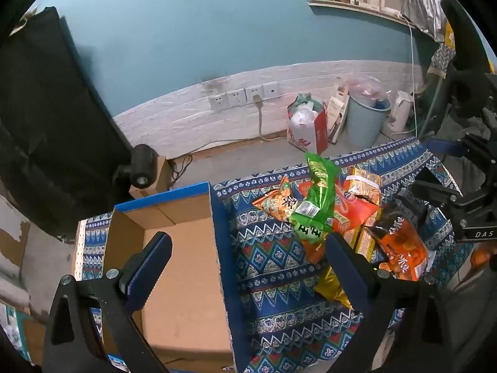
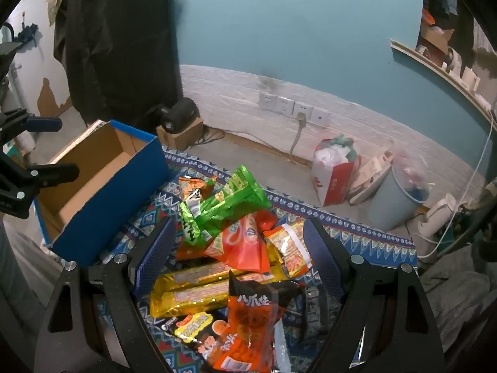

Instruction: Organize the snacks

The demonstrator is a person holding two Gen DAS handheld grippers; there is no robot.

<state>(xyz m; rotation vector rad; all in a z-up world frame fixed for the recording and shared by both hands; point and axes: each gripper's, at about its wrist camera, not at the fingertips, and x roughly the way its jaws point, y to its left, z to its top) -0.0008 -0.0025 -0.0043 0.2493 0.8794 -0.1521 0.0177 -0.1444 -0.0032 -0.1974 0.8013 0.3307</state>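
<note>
Left wrist view: the left tool [image 1: 248, 245] hangs released, jaws wide, over the patterned blue cloth surface [image 1: 273, 267]. An open blue-sided cardboard box [image 1: 183, 267] sits at seven o'clock; the heap of crinkly snack packets [image 1: 326, 214] lies at two o'clock. The right tool [image 2: 237, 236] is spread too, seemingly gripping nothing, above a glossy green packet [image 2: 223, 208] and an orange one [image 2: 245, 245].

Left gripper [image 1: 248, 259] and right gripper [image 2: 237, 242] both angled downward, jaws wide apart, nothing gripped.
</note>
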